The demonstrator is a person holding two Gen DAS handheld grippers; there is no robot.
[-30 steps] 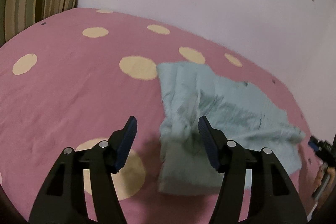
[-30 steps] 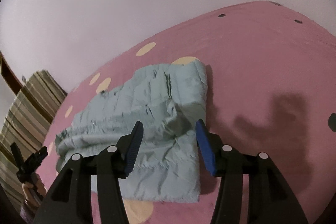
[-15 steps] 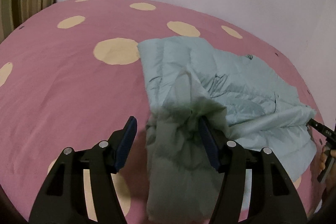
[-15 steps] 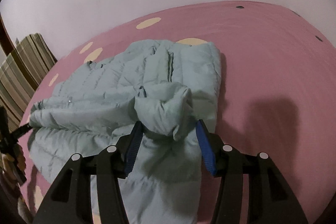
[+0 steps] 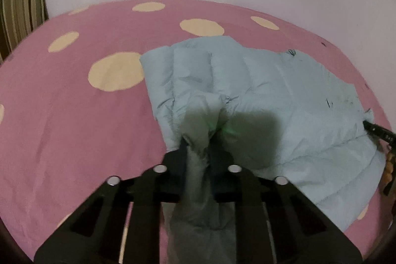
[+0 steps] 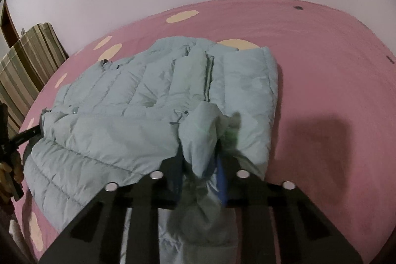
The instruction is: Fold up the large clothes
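Both grippers now pinch the pale blue padded jacket, where a second ago their jaws stood apart above it.

The left gripper (image 5: pixel 198 152) has come down from open jaws, with cloth only beside one finger, to jaws closing on a bunched fold of the jacket (image 5: pixel 259 90), which fills the gap between them and trails back under the frame. The right gripper (image 6: pixel 200 160) has done the same: its jaws are closing on a puffed fold, and the cloth is squeezed between the blue pads. Ahead of both sets of jaws the quilted jacket lies rumpled on the pink bedspread (image 5: pixel 74 128) with cream dots, part of it doubled over itself. Each camera shows the other gripper at the jacket's far edge.
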